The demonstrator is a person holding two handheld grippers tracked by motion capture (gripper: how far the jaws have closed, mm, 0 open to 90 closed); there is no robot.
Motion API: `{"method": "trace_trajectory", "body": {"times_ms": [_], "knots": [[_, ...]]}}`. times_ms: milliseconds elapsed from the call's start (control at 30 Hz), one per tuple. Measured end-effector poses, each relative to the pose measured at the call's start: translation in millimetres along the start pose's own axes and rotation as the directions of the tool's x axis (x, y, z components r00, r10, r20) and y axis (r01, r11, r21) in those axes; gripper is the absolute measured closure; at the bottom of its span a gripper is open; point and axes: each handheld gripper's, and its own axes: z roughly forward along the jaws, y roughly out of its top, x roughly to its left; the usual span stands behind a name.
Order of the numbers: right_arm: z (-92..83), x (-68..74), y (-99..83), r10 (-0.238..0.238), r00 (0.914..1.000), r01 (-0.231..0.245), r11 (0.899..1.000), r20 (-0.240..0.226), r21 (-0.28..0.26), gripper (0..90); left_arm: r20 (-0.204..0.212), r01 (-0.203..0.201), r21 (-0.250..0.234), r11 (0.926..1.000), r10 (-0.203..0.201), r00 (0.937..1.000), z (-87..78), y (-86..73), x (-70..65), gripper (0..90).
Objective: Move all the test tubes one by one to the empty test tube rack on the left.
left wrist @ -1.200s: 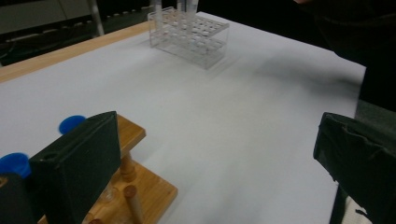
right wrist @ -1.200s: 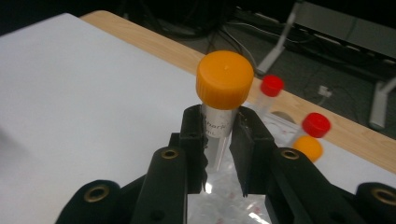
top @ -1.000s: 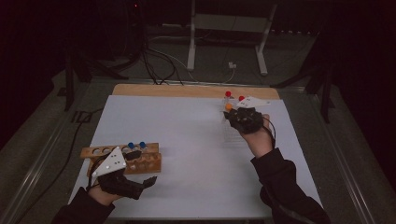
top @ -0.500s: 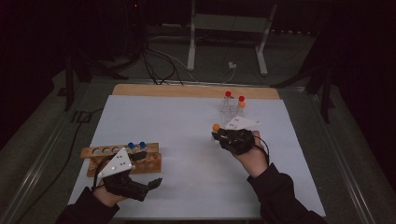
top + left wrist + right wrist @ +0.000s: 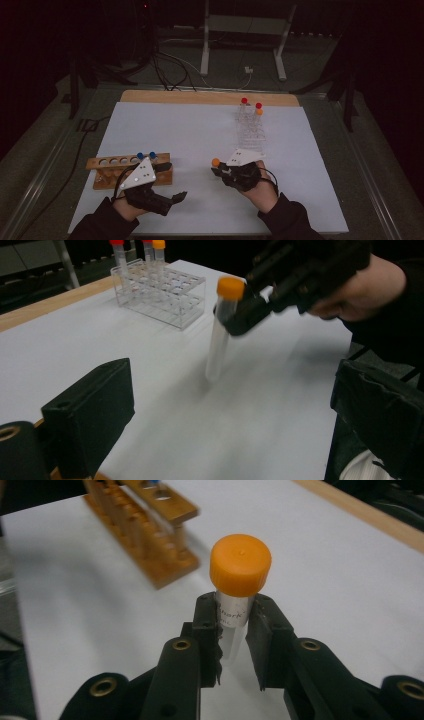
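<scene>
One orange-capped tube (image 5: 239,585) clamped in right tool (image 5: 235,630), moved from clear rack (image 5: 251,131) toward wooden rack (image 5: 127,169); left tool (image 5: 177,196) open.

Dim room, dark surroundings, lit white tabletop, motion blur in both gripper views

A lab bench: test-tube racks (image 5: 129,170), capped tubes (image 5: 244,101), dark equipment stands (image 5: 243,25).

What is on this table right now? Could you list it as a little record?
held: orange-capped tube, upright in the right gripper
left gripper: open, beside the wooden rack
wooden rack: two blue-capped tubes
clear rack: two red caps, one orange
surface: white sheet
</scene>
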Motion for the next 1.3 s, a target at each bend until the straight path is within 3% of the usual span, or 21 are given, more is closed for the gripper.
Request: {"method": "trace_trajectory", "body": {"times_ms": [167, 500, 867, 1300], "knots": [[6.6, 12.1, -1.5, -0.023, 0.999, 0.024, 0.999, -0.038, 0.021, 74.5, 0.012, -0.014, 0.003, 0.9999, 0.014, 0.9998, 12.9, 5.9, -5.8, 8.8], [8.2, 20.7, -0.5, -0.031, 0.9963, 0.033, 0.999, -0.081, 0.02, 74.5, 0.013, -0.027, -0.03, 0.9992, 0.028, 0.9995, 27.1, 16.8, -6.9, 32.5], [6.7, 24.5, 1.7, -0.035, 0.9949, 0.037, 0.999, -0.095, 0.016, 74.4, 0.026, -0.041, -0.03, 0.9987, 0.042, 0.9988, 42.6, 20.4, -6.8, 53.6], [7.2, 26.5, 2.6, -0.046, 0.9938, 0.048, 0.999, -0.102, 0.018, 74.4, 0.042, -0.089, 0.007, 0.996, 0.088, 0.9952, 54.1, 20.2, -8.5, 66.6]]}}
